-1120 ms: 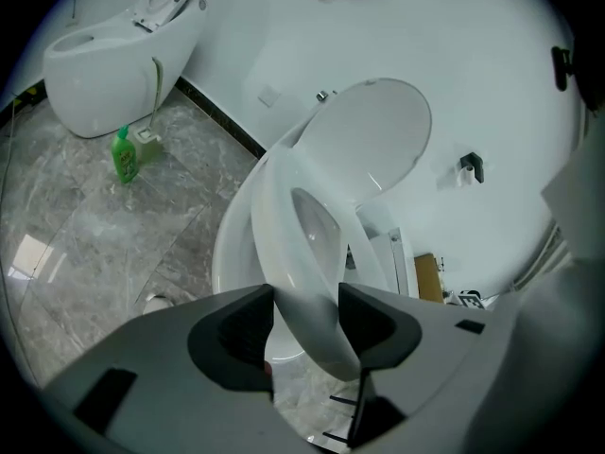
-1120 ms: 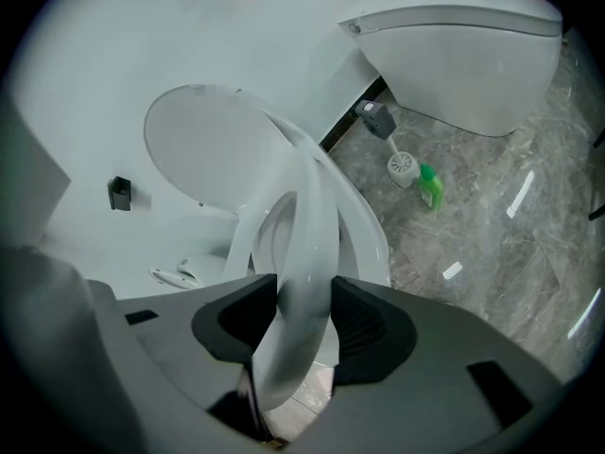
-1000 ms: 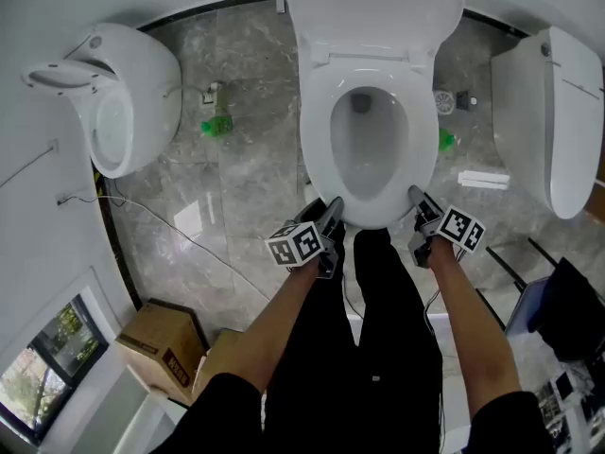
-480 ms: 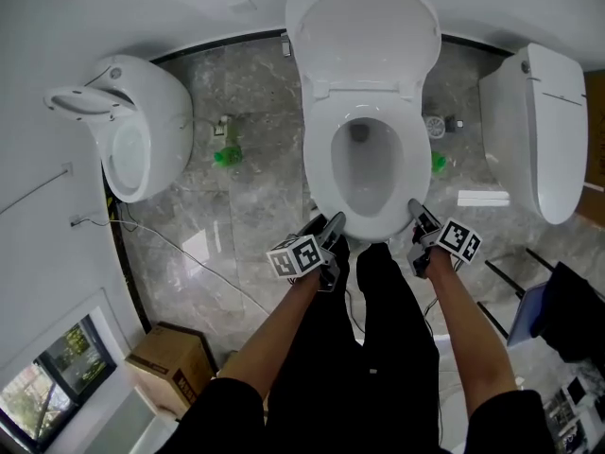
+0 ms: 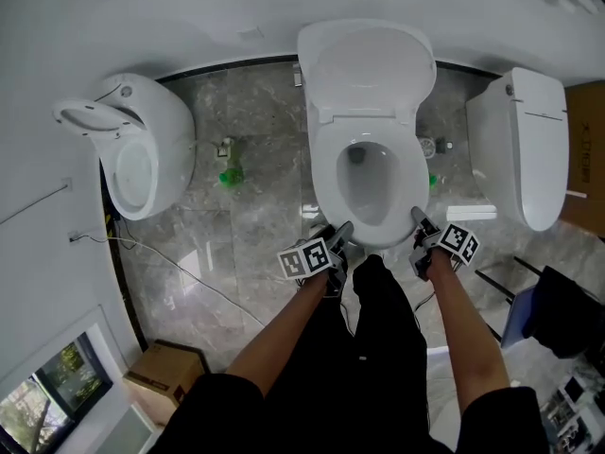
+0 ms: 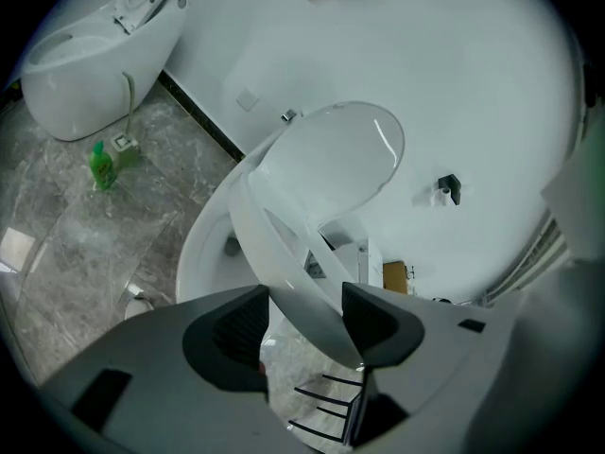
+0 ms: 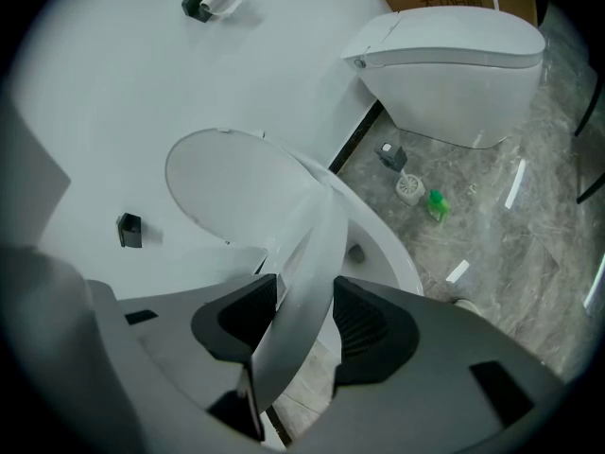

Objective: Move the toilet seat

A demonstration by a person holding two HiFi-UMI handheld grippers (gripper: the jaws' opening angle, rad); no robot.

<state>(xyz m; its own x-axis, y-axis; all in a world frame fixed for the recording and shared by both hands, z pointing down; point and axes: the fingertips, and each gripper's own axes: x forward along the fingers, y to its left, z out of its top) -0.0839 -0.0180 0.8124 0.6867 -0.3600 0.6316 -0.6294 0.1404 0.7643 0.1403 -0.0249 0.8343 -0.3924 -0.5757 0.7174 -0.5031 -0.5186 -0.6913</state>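
Observation:
A white toilet [image 5: 326,192] stands in the middle of the head view with its lid [image 5: 369,64] tipped up against the wall. My left gripper [image 5: 337,237] holds the front left of the toilet seat [image 5: 333,164], and my right gripper [image 5: 417,220] holds the front right. In the left gripper view the seat [image 6: 279,244] runs slantwise between the pads of the left gripper [image 6: 302,315], touching both; these jaws have just been opening a little. The right gripper view shows the right gripper [image 7: 304,324] pinching the seat rim [image 7: 317,244]. The seat's front is lifted off the bowl.
Another white fixture [image 5: 142,149] stands at the left, and a second toilet [image 5: 525,149] at the right. A green bottle [image 5: 230,176], a floor cable [image 5: 180,263] and a cardboard box [image 5: 161,372] lie on the marble floor. My legs fill the space before the bowl.
Both grippers have risen with the seat's front edge between their jaws. The head view has drawn back, so the toilet looks smaller and more wall shows.

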